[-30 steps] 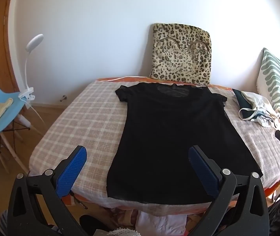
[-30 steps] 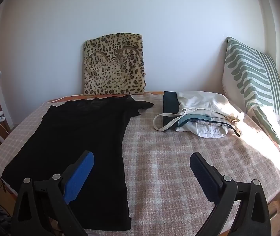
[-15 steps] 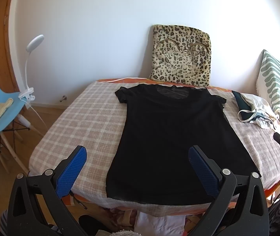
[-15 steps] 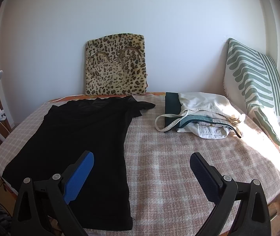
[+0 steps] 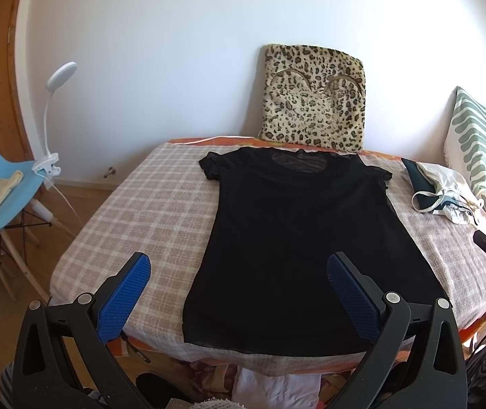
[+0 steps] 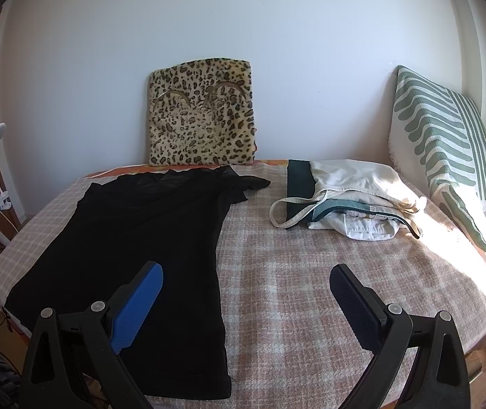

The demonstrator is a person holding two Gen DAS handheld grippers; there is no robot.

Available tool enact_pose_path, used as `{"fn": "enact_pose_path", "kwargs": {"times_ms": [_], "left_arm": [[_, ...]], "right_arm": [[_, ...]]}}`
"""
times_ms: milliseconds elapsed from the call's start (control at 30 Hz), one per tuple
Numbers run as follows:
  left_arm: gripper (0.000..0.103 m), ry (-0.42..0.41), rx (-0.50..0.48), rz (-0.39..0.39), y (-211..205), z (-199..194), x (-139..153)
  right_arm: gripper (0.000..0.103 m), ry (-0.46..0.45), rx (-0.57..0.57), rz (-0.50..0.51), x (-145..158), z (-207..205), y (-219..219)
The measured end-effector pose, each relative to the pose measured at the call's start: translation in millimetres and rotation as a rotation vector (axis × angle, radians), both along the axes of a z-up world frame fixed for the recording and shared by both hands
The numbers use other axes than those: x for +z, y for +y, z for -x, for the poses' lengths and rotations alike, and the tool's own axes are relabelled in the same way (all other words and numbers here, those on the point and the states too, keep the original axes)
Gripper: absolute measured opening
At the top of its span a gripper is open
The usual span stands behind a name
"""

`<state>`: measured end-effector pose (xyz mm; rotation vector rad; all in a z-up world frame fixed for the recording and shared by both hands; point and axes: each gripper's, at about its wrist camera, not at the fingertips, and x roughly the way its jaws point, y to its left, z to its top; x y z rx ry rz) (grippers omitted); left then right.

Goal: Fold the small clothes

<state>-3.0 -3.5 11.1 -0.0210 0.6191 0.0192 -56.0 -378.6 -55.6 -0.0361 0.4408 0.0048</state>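
A black T-shirt (image 5: 297,248) lies flat and spread on the checked blanket (image 5: 147,218) that covers the bed, neck toward the far edge by the wall and hem along the near edge, which looks like a layout made ready for the first fold. Both sleeves are out to the sides, so either side can probably be taken and turned inward. The left gripper (image 5: 238,284) hangs above the near edge with its jaws wide and nothing between them, one blue pad over bare blanket and the other over the shirt's lower half. The right gripper (image 6: 246,288) is just as wide and empty, straddling the shirt's right side seam near the hem. Neither touches the cloth. To the shirt's left the blanket is bare up to the left edge, giving free room on that side. To its right a bare strip runs toward a small pile of pale clothes (image 6: 352,197) near the far right corner, well apart from the shirt. A leopard cushion (image 5: 314,99) leans on the wall just behind the collar, and a striped pillow (image 6: 447,156) stands along the right edge, so room is tightest at the far edge and right side.
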Motion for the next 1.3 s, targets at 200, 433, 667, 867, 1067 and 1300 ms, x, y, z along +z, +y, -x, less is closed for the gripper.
{"fn": "enact_pose_path", "kwargs": {"times_ms": [200,433,667,867,1067,1300], "left_arm": [[0.103,0.000,0.001,0.002,-0.1,0.0,0.5],[0.103,-0.001,0.001,0.001,-0.7,0.0,1.1],[0.103,0.000,0.001,0.001,-0.8,-0.3,1.3],[0.103,-0.002,0.001,0.000,-0.7,0.3,0.7],[0.103,-0.004,0.001,-0.002,-1.5,-0.5,2.5],[0.103,-0.002,0.000,-0.002,-2.1,-1.1,3.4]], "right_arm": [[0.100,0.000,0.001,-0.001,-0.6,0.0,-0.3],[0.100,0.003,0.002,-0.001,0.2,-0.2,2.5],[0.100,0.001,0.002,-0.002,-0.5,-0.5,2.1],[0.100,0.001,0.003,-0.003,-0.9,-0.5,1.3],[0.100,0.003,0.003,-0.005,-0.5,-0.8,2.0],[0.100,0.002,0.003,-0.004,-0.9,-1.0,0.9]]}}
